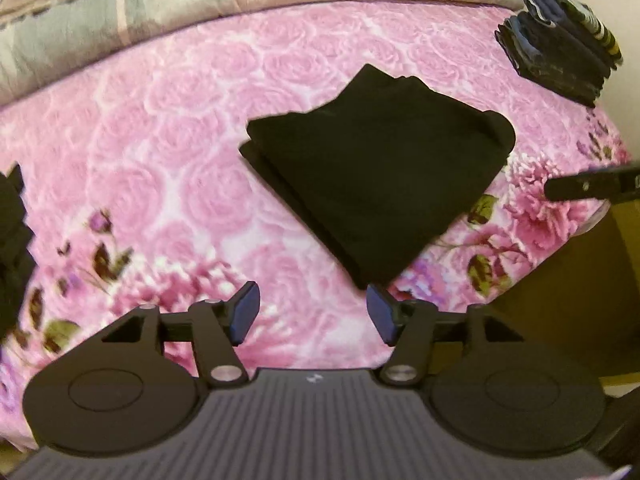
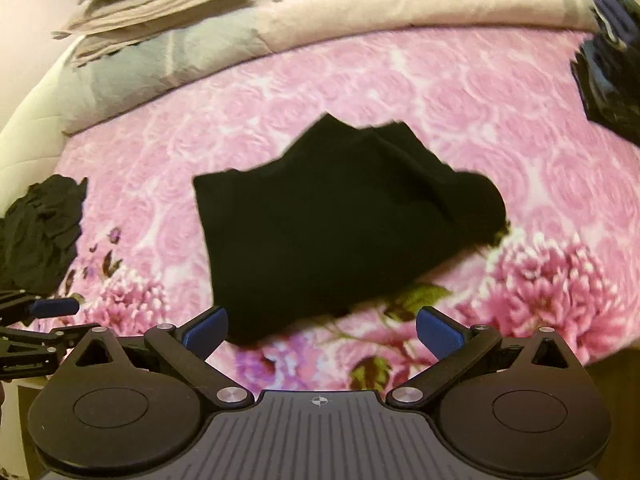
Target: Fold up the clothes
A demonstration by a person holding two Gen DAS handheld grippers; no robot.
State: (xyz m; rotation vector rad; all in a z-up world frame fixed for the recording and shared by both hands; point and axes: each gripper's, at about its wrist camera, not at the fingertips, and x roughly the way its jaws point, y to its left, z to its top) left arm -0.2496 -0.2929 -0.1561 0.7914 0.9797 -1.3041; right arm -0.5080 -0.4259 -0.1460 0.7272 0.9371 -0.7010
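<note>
A black garment [image 1: 376, 172] lies folded into a thick square on the pink floral bedspread [image 1: 180, 128]. It also shows in the right wrist view [image 2: 340, 232]. My left gripper [image 1: 312, 314] is open and empty, just short of the garment's near corner. My right gripper [image 2: 322, 332] is open and empty at the garment's near edge. The right gripper's finger shows at the right edge of the left wrist view [image 1: 592, 186]. The left gripper's blue pad shows at the left of the right wrist view [image 2: 56, 307].
A stack of folded dark clothes [image 1: 560, 44] sits at the far right of the bed. A crumpled black pile [image 2: 40, 228] lies at the left. Grey and beige bedding [image 2: 168, 28] lies along the far side. The bed's edge drops off at the right [image 1: 568, 276].
</note>
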